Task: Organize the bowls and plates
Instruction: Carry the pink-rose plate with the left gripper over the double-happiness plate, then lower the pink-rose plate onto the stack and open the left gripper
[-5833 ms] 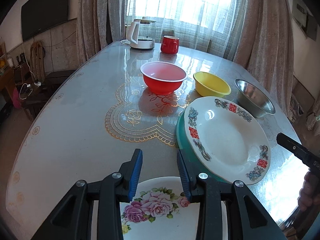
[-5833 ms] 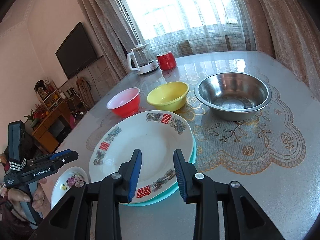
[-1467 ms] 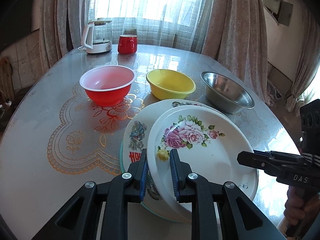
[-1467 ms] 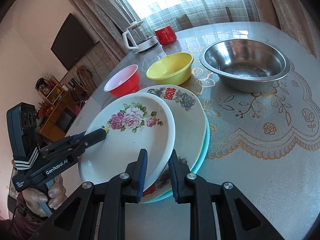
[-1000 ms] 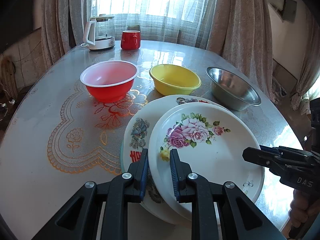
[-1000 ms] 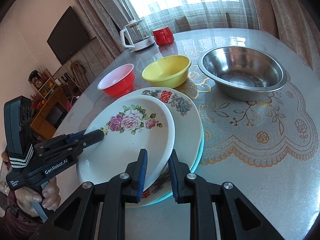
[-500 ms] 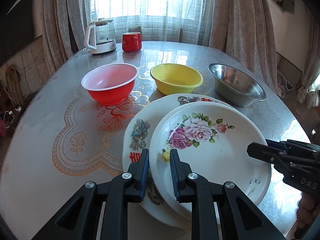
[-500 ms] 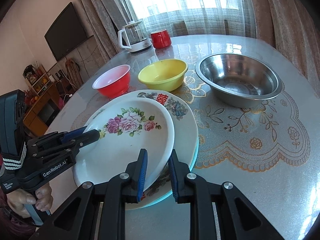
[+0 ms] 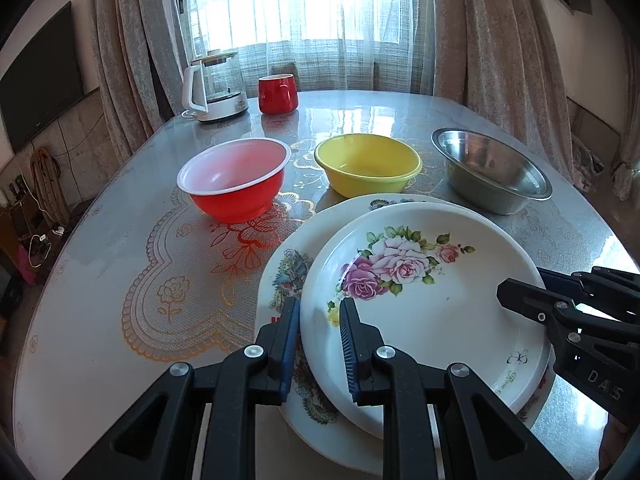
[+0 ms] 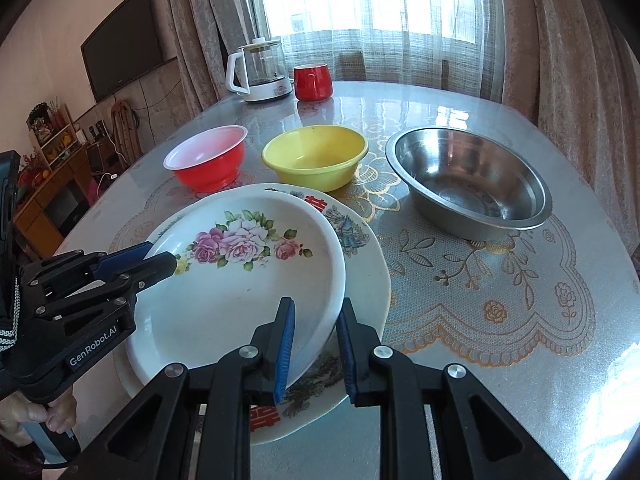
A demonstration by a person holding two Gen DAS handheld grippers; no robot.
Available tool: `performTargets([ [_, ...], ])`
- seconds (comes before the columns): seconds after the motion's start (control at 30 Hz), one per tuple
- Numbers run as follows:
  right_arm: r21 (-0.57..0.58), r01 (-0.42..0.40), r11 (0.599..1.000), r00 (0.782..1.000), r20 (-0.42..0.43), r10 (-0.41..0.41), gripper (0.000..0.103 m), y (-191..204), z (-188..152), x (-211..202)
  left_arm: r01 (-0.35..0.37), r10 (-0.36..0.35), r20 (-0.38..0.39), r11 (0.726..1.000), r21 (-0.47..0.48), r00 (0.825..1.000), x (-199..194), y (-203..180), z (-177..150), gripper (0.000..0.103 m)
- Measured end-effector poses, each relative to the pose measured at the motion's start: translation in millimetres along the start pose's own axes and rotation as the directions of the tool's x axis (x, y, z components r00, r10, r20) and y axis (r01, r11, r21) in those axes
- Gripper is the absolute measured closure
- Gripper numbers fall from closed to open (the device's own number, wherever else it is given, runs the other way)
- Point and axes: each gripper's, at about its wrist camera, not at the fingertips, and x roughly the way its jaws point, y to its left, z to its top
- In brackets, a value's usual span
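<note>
Rose-print white plate (image 9: 424, 304); red bowl (image 9: 234, 180); yellow bowl (image 9: 368, 164).

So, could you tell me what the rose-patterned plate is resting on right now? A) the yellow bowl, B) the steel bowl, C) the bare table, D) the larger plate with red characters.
D: the rose-patterned plate lies on the larger plate with red characters, both grippers clamping its rim.

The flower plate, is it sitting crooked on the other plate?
Yes. The flower plate lies off-centre on the bigger plate, pushed toward one side and a bit tilted. The left gripper and right gripper each have its rim between their jaws. Nothing looks spilled or broken.
</note>
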Motion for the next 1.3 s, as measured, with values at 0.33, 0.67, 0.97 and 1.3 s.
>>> performTargets([
  [0.33,-0.029,0.047,0.998,0.998,0.031,-0.046,0.076,7,-1,5,-0.022,0.022,0.001,1.000,0.004,1.000,0,-4,-2,0.082],
  [0.67,0.006,0.024,1.000,1.000,0.021,-0.024,0.073,7,-2,2,0.039,-0.039,0.005,0.999,-0.009,0.999,-11,-7,-8,0.082],
  [0.97,-0.023,0.051,0.998,0.998,0.038,-0.050,0.069,14,-8,0,0.023,-0.023,0.007,0.997,-0.078,1.000,-25,4,-18,0.082],
  [1.3,-0.009,0.031,0.999,0.999,0.041,-0.031,0.067,13,-12,-8,0.020,-0.016,0.037,0.991,-0.131,0.999,-43,18,-22,0.082],
])
